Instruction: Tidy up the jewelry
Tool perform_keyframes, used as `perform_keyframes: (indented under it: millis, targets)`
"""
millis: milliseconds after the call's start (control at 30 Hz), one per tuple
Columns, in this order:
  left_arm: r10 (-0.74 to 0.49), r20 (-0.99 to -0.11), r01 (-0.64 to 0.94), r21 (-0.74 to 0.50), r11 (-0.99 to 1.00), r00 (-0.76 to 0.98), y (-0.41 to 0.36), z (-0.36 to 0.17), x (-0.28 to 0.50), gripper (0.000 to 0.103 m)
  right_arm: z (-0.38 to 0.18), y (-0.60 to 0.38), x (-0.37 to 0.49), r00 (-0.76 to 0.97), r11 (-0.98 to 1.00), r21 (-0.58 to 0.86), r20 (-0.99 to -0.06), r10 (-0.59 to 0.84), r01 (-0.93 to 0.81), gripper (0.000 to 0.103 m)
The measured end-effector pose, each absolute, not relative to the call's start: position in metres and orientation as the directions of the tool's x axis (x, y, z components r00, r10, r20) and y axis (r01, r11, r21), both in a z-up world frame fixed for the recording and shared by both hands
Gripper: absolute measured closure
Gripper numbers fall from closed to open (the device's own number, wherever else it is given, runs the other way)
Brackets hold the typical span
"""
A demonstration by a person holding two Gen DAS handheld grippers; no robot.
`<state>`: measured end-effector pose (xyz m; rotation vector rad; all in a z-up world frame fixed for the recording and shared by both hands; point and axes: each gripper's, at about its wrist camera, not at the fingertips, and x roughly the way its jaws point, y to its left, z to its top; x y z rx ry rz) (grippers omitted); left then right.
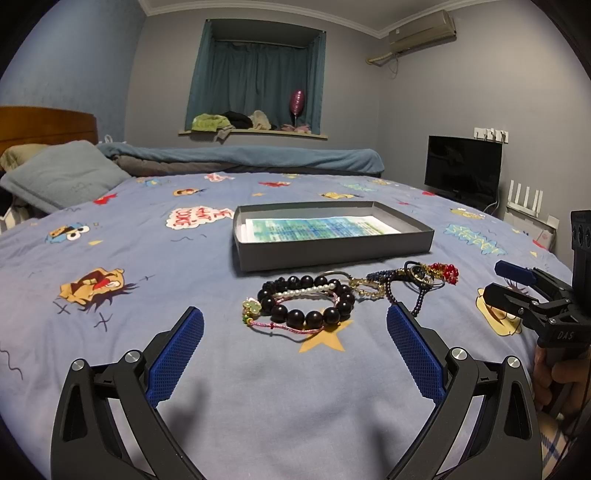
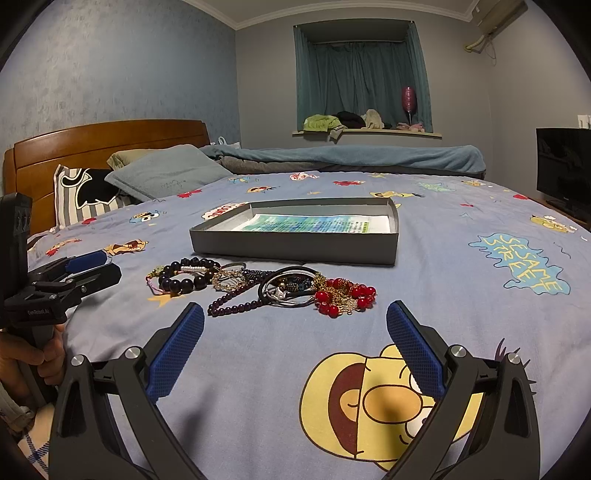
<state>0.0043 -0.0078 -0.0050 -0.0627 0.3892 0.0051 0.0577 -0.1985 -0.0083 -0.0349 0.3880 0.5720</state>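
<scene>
Jewelry [image 1: 325, 295] lies heaped on the bed [image 1: 184, 369], just in front of the gray box [image 1: 332, 251], which holds only paper. Nothing is sorted yet. Left tongs [image 1: 295, 350] and right tongs [image 2: 295, 347] both gape apart, empty.

You can't read the blurred print on the blue-green paper sheet [image 1: 321, 226] in the grey cardboard tray [image 1: 332, 251]; tangled bracelets [image 2: 291, 288] hide each other.

Dim bedroom with grey-blue walls [image 2: 129, 74]. A bed with a wooden headboard [image 2: 110, 142] and cartoon-print sheet [image 2: 443, 258] faces a teal-curtained window [image 2: 362, 74]. A dark screen [image 1: 463, 166], probably a television, stands right; air conditioner [image 1: 421, 31] above.
</scene>
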Motion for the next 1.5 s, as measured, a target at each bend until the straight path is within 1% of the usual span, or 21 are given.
perform_keyframes:
  millis: [1067, 1333, 1433, 1500]
  targets:
    - [-0.008, -0.381, -0.016, -0.061, 0.998, 0.925, -0.0073, -0.0064, 0.0046, 0.004, -0.0096, -0.1983, 0.0582, 0.770, 0.842, 0.076, -0.369, 0.521, -0.534, 0.005]
    - [-0.019, -0.399, -0.023, -0.100, 0.995, 0.917, 0.0010, -0.0089, 0.0067, 0.004, -0.0097, -0.1980, 0.0583, 0.770, 0.843, 0.073, -0.370, 0.520, -0.533, 0.005]
    - [-0.019, -0.411, -0.017, -0.085, 0.996, 0.912, -0.0019, -0.0083, 0.0082, 0.009, -0.0120, -0.1973, 0.0586, 0.769, 0.842, 0.067, -0.374, 0.519, -0.536, 0.005]
    - [-0.034, -0.419, 0.006, -0.066, 0.998, 0.907, -0.0064, -0.0070, 0.0104, 0.022, -0.0115, -0.1955, 0.0591, 0.767, 0.840, 0.062, -0.377, 0.519, -0.539, 0.005]
